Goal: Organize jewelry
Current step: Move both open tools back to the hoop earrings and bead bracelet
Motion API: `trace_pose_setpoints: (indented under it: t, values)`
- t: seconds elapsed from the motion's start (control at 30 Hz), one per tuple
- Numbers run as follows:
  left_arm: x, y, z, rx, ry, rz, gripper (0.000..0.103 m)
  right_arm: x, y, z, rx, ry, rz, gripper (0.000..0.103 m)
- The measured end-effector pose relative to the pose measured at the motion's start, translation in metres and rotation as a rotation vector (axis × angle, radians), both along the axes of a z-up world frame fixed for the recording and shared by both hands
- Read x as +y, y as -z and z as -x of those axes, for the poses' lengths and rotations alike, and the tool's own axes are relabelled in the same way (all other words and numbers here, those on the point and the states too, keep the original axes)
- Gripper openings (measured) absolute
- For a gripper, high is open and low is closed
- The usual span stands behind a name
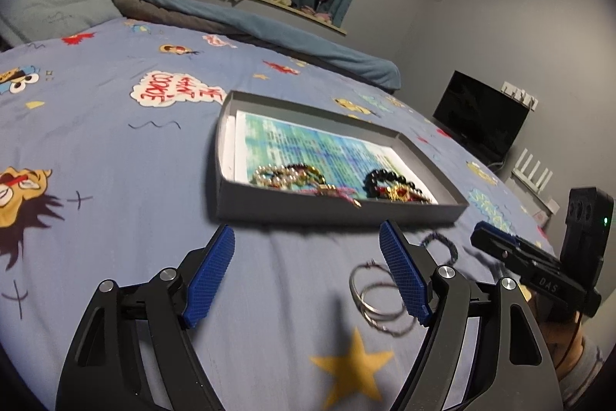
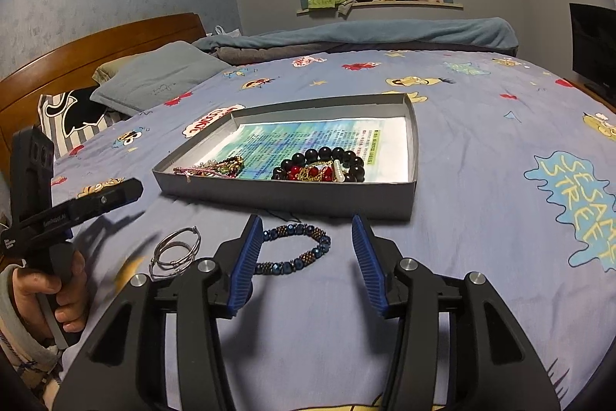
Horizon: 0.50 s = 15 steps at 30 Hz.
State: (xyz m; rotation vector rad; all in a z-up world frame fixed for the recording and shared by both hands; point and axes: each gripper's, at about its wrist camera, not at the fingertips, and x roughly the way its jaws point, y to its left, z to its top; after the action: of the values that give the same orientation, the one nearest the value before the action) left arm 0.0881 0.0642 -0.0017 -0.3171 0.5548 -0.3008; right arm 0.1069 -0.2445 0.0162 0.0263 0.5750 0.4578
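Observation:
A shallow grey box (image 2: 285, 197) (image 1: 238, 207) lies on the bed, lined with printed paper. It holds a black bead bracelet (image 2: 346, 158) (image 1: 385, 176), red-and-gold pieces and a gold chain pile (image 2: 225, 166) (image 1: 285, 176). On the sheet in front lie a blue beaded bracelet (image 2: 296, 262) (image 1: 442, 243) and silver hoops (image 2: 177, 251) (image 1: 375, 299). My right gripper (image 2: 306, 230) is open and empty, just above the blue bracelet. My left gripper (image 1: 308, 237) is open and empty, left of the hoops.
The blue cartoon-print bedsheet (image 2: 481, 160) covers the bed. Pillows (image 2: 154, 79) and a wooden headboard (image 2: 96, 45) are at the left, a rolled blanket (image 2: 365, 33) at the far edge, a TV (image 1: 481, 118) to the right.

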Motion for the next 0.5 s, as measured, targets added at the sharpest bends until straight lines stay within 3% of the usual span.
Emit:
trace_pose_setpoints:
  t: [0.23,0.5]
  values:
    - [-0.014,0.003,0.007,0.019,0.044,-0.052,0.078,0.009,0.005,0.002,0.019,-0.01,0.045,0.055]
    - [-0.023,0.006,0.006,0.033,0.063,-0.093,0.078,0.016,0.017,-0.019,0.125,0.014,0.089,0.058]
